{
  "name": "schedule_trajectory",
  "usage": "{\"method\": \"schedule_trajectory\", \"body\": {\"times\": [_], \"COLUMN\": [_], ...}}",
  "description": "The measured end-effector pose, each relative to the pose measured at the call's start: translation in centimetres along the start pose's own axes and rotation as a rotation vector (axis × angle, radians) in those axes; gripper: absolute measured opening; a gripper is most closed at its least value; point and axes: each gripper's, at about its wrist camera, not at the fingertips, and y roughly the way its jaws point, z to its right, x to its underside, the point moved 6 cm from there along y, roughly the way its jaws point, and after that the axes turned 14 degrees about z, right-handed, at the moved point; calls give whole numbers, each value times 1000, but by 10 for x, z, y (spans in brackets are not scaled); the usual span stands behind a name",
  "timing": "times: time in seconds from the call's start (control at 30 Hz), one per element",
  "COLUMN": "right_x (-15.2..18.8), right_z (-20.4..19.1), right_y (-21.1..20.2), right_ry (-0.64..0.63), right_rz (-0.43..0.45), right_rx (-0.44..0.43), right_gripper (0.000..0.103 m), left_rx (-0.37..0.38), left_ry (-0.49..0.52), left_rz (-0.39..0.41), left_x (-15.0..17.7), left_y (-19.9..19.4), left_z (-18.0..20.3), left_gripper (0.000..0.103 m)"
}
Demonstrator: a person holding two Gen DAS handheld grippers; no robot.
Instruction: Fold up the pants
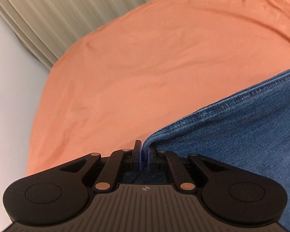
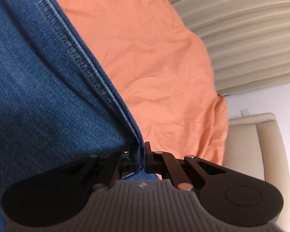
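Pants [image 1: 241, 135] were blue denim, one pair as far as I could tell, and they sat up off the orange sheet [image 1: 145, 67] with both my grippers hanging onto them. The left gripper [image 1: 144, 157] had its jaws pinched tight on a corner of the denim, the stitched edge running off to the right of it over the sheet. The right gripper [image 2: 143, 158] was doing the same thing in its own view, jaws squeezed on a corner where a thick seam [image 2: 83, 61] ran up and away, the sheet just to the right of that seam.

My read: this was the carry part of a fold, both corners held and the cloth stretched between them. The next move looked like swinging both grippers together over the sheet, keeping the edge taut so it landed square, then letting go. If one side sagged, the fold would come out crooked.

Count: two grippers, one pair of pants, one sheet, one pleated beige curtain [image 2: 241, 29] past the far side of the sheet, and one cream chair [image 2: 261, 145] just off the sheet's edge.
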Motion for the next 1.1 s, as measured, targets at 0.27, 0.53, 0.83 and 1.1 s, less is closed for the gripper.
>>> {"method": "schedule_trajectory", "body": {"times": [0.27, 0.53, 0.83, 1.1], "right_x": [6, 30, 151, 132], "right_z": [-7, 57, 116, 39], "right_y": [24, -23, -76, -106], "right_ry": [111, 469, 1062, 949], "right_rz": [-40, -5, -64, 87], "right_rx": [-5, -25, -45, -243], "right_gripper": [39, 52, 51, 41], "left_rx": [-44, 17, 31, 10], "left_ry": [-34, -53, -14, -30], "left_rz": [8, 107, 50, -69], "left_x": [5, -1, 43, 86], "left_y": [13, -51, -107, -100], "left_z": [-10, -19, -6, 10], "left_gripper": [77, 88, 82, 82]}}
